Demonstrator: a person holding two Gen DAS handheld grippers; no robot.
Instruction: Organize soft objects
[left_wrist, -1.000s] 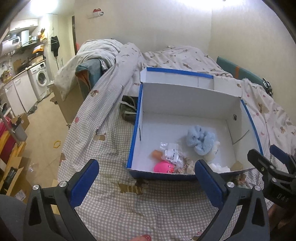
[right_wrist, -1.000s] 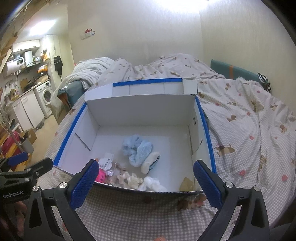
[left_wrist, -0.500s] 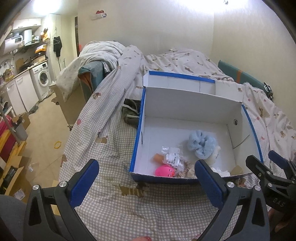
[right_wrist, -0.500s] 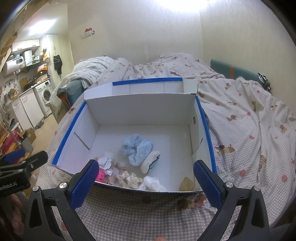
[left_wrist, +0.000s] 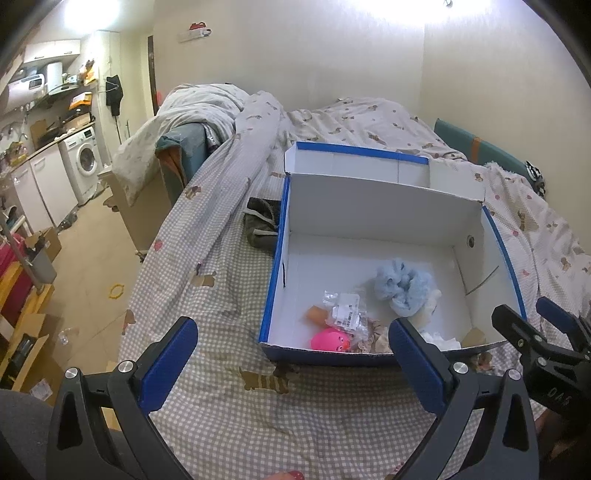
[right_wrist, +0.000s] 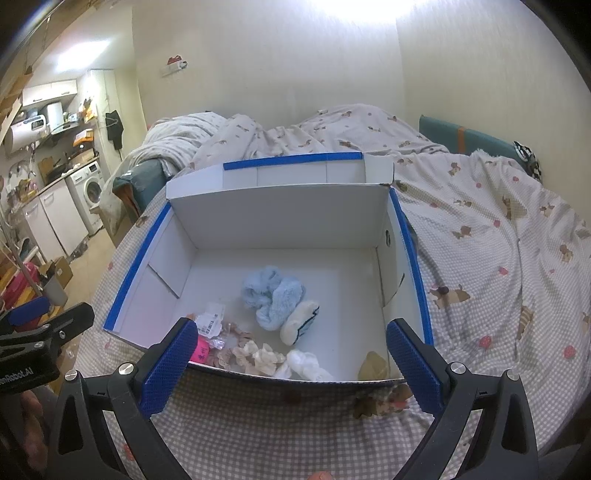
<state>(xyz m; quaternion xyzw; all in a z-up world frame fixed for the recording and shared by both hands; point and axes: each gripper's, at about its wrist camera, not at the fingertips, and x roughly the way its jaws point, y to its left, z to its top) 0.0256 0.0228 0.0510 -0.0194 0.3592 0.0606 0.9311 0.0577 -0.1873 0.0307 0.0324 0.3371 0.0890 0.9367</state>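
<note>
A white box with blue edges sits open on the bed. Inside lie a fluffy light-blue item, a pink toy, a clear packet with a white label, cream scrunchies, a white fluffy piece and a cream slipper-like item. My left gripper is open and empty, held before the box's near left corner. My right gripper is open and empty, held over the box's near wall.
The bed has a checked sheet and a rumpled duvet. A dark item lies beside the box's left wall. The bed edge drops to the floor at left, with a washing machine and cartons beyond.
The left gripper has drawn back and to the left a little, so the box sits further right in its view. The right gripper has barely moved. Both stay open.
</note>
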